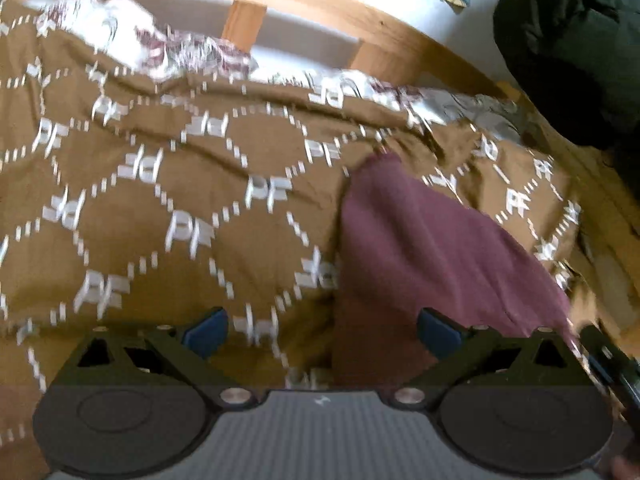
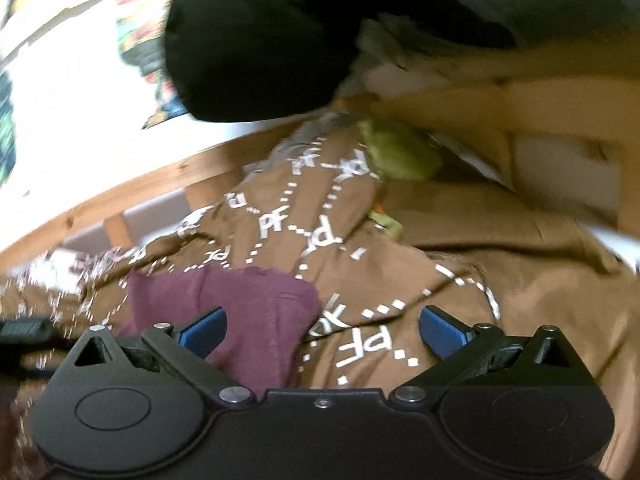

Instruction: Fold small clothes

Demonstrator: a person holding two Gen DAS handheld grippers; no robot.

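One maroon knit cloth [image 1: 436,248] is seen lying on a brown bedspread printed with white PF letters and dashed diamonds [image 1: 168,184]. In the left wrist view the cloth sits ahead of the left gripper [image 1: 322,330], offset toward its right finger, with the near end reaching down between the two blue pads [image 1: 208,330]. The left gripper's jaws are spread wide; nothing is pinched, and no contact with the cloth can be confirmed.

In the right wrist view the same maroon cloth [image 2: 240,312] is placed just ahead of the right gripper [image 2: 322,330], on its left side, with the left blue pad [image 2: 206,330] overlapping the cloth's edge. The right pad is over the bedspread [image 2: 400,272] only. The right gripper's jaws are also spread apart, holding nothing.

Both views are motion-blurred.

Counted: one maroon cloth, one brown bedspread, two grippers. One yellow-green crumpled fabric item [image 2: 400,156] is seen far ahead of the right gripper, at the bedspread's far edge. One pale wooden slatted bed frame [image 1: 248,24] is seen beyond the bedspread. One black bulky fabric mass [image 2: 256,40] is seen ahead and above, to the left of the right gripper.
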